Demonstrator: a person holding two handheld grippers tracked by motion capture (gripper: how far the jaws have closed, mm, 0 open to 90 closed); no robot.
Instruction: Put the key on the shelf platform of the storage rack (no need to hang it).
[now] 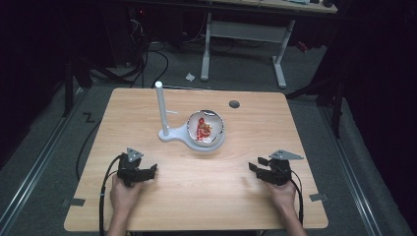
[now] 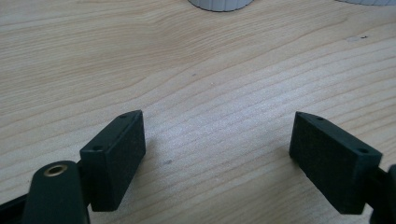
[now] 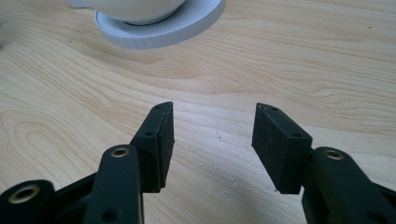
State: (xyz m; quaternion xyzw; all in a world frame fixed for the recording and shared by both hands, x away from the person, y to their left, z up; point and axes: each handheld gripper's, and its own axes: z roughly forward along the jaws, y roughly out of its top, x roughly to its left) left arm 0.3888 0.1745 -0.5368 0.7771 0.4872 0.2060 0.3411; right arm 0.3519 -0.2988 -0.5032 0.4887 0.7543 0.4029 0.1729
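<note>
Resting low over the pale wooden table (image 1: 196, 196), the left gripper (image 1: 147, 172) and right gripper (image 1: 255, 167) both stand with jaws apart, nothing between them. Farther off, at mid-table between them, a white bowl (image 1: 206, 129) of red-and-yellow wrappers sits on a white stand with an upright post (image 1: 160, 105).

No readable text, label, brand, number or sign is showing anywhere. The red-and-yellow wrappers (image 1: 203, 131) lying in the white bowl (image 1: 219, 129), ahead of and between the two pairs of tongs, may be carrying print, but it is appearing too small and blurred to make out.
</note>
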